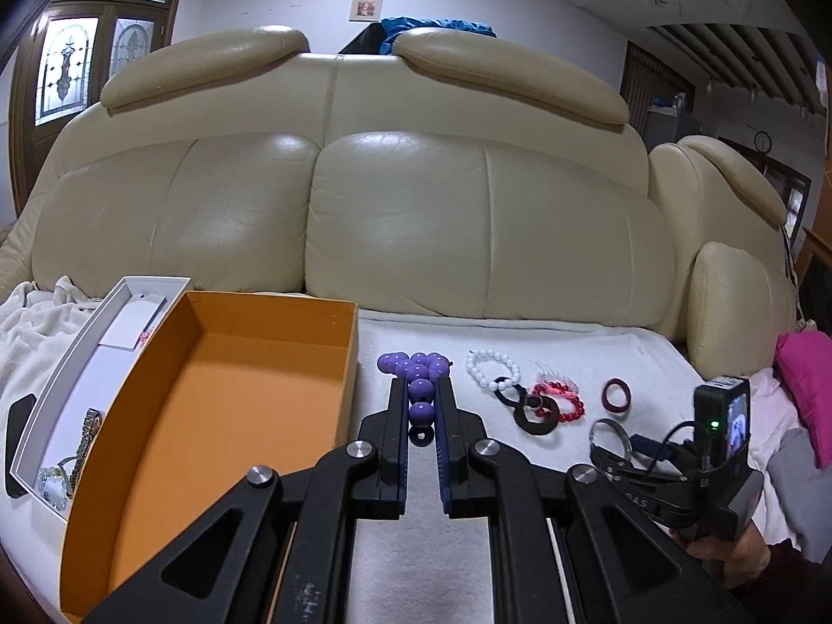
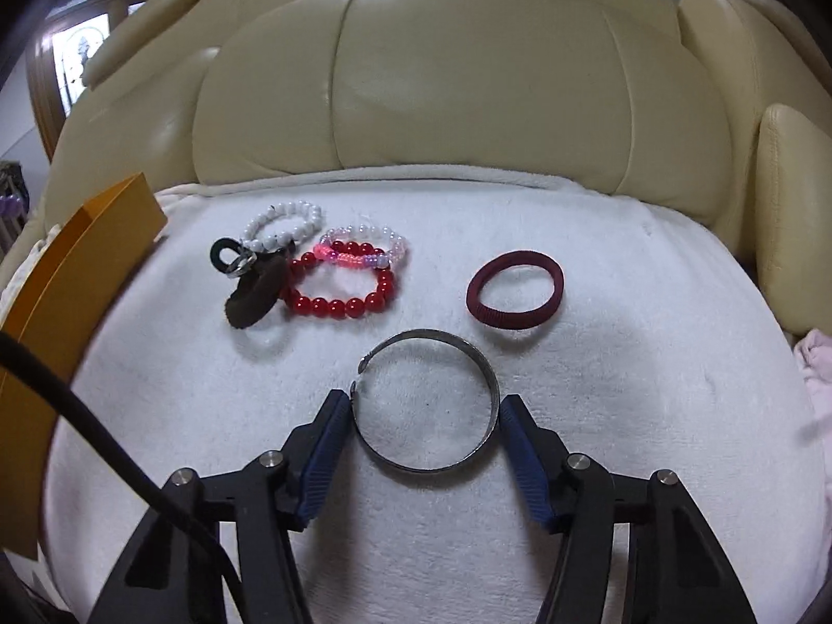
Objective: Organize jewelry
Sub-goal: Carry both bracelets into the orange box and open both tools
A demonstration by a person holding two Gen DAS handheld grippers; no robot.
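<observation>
Sofa: white towel covering seat, orange box sitting at 9 o'clock
Left gripper: pinching purple beads
Right gripper: fingers spreading, straddling silver cuff, not yet pressing
Cuff gap: facing 10 o'clock

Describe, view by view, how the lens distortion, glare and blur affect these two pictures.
Left wrist view: fisheye bends the cream sofa into a bulge, corners go black, and soft glare sits on its leather cushions. Right wrist view: the same barrel bend, a milder sheen on the leather, the orange box smeared at the left edge, while the silver bangle stays sharp.
</observation>
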